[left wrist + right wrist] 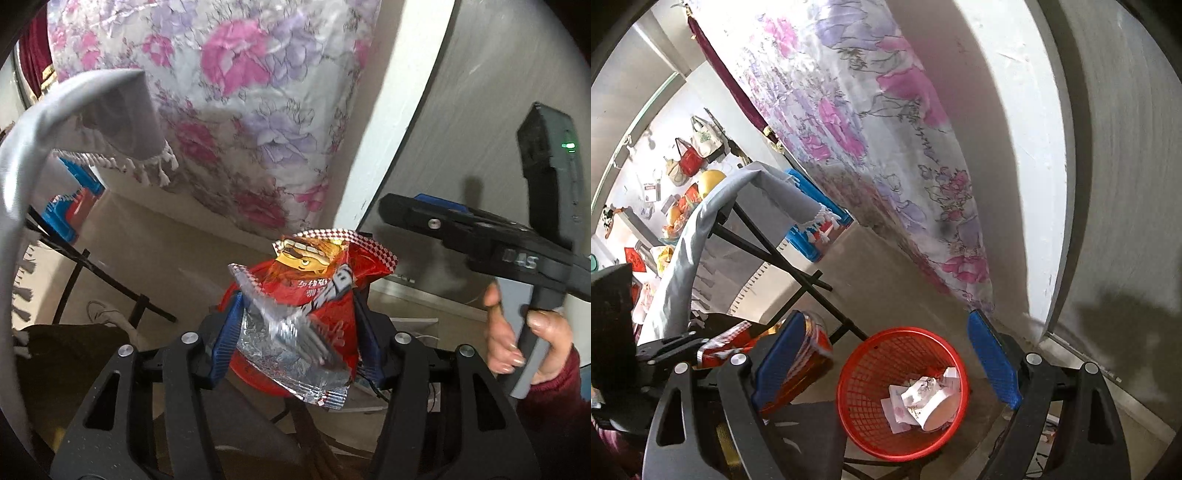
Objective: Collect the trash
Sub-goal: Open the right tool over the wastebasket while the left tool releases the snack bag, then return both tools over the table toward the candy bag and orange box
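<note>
A red and silver snack wrapper [314,295] stands crumpled between the blue pads of my left gripper [297,332], which is shut on it. Under the wrapper shows the rim of a red mesh basket [226,297]. In the right wrist view the basket [857,369] stands on the floor and holds a crumpled paper cup and paper scraps [927,398]. My right gripper [886,321] hangs above it, open and with nothing in it. The wrapper [812,354] shows to the left, behind the right gripper's left finger. In the left wrist view a hand [517,343] holds the right gripper [399,214].
A folding table under a grey fringed cloth [701,229] stands left of the basket, its black legs [812,284] crossing close by. A floral curtain [886,147] hangs behind. A blue crate [809,243] lies under the table. A grey panel [1126,221] rises on the right.
</note>
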`<state>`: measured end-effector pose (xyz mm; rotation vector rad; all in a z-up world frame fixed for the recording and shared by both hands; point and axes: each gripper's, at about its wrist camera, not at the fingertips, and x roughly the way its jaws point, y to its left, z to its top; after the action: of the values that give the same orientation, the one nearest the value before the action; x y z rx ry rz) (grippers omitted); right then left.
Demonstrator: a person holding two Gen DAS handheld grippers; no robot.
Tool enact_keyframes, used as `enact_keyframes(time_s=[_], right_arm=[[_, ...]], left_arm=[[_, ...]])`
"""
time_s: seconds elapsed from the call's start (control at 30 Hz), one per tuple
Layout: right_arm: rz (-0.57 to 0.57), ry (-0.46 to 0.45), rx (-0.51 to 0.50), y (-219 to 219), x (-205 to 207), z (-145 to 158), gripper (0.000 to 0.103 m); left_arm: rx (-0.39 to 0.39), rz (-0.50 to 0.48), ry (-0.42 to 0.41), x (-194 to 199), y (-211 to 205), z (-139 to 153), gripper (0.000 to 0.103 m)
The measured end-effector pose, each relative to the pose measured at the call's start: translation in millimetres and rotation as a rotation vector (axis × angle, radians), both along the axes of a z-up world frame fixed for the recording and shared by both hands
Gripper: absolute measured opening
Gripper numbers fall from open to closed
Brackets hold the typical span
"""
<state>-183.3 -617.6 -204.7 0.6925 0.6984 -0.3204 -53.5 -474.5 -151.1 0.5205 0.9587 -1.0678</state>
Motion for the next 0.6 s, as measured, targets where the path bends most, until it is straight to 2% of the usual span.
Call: enact_keyframes(time_s=[0.07, 0.13, 0.33, 0.6], right_arm=[[-0.006, -0.002, 0.012, -1.8, -2.2, -3.0, 0.088], [-0.010, -0.006, 0.020, -3.3, -4.4, -4.8, 0.088], [-0.014, -0.021, 0.030, -4.0, -6.6, -3.8, 0.088], [0.010, -0.031, 0.013, 4.2, -1.8, 5.2, 0.088]], left_arm=[[0.030, 0.012, -0.018, 1.1, -6.1, -9.9, 0.069], [0.045, 0.018, -0.015, 2.3, -8.0, -16.8, 0.073], [0.054, 0.035, -0.014, 4.5, -2.4, -18.6, 0.080], [0.017, 0.120, -0.051, 16.1, 19.3, -0.7, 0.081]])
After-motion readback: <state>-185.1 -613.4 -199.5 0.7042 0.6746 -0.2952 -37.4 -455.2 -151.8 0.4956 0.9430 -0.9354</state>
